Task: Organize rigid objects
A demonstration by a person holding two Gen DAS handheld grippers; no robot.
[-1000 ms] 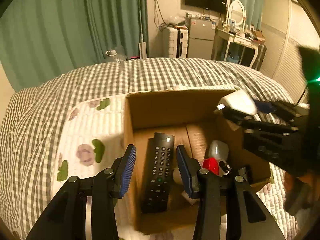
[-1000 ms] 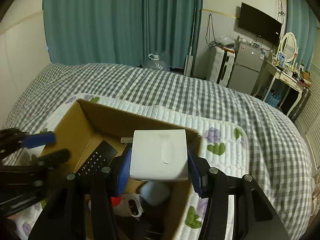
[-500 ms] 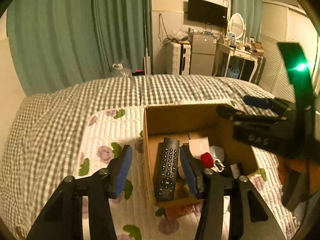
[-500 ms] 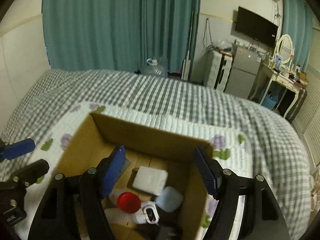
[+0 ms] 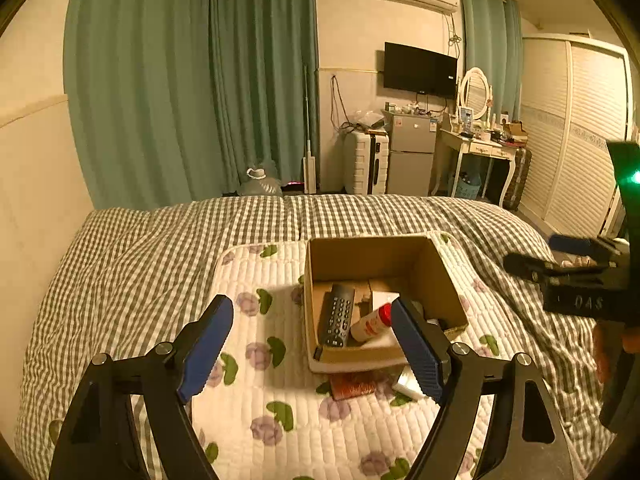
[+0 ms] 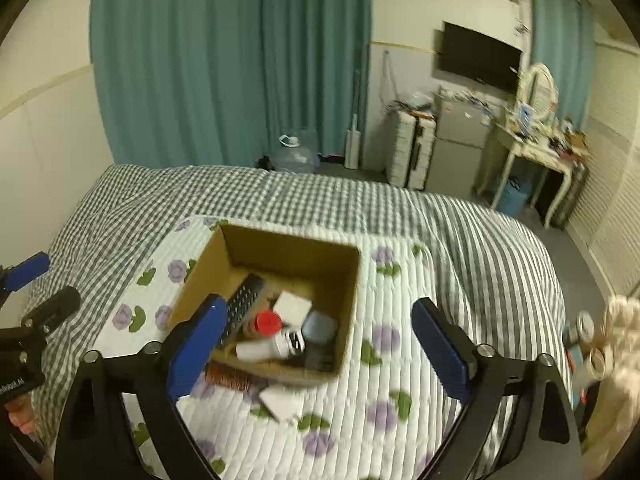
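A brown cardboard box stands on the floral quilted mat. Inside lie a black remote, a white bottle with a red cap, a white square box and a pale blue case. My left gripper is open and empty, held above the mat in front of the box. My right gripper is open and empty, above the box's near side. It also shows at the right of the left wrist view.
A reddish-brown item and a white card lie on the mat by the box's near edge. The checked bedspread surrounds the mat. Several jars sit off the bed's right edge.
My right gripper opened and let the white square box drop into the cardboard box. Both grippers have pulled back and up, away from the box. My left gripper has opened wider.
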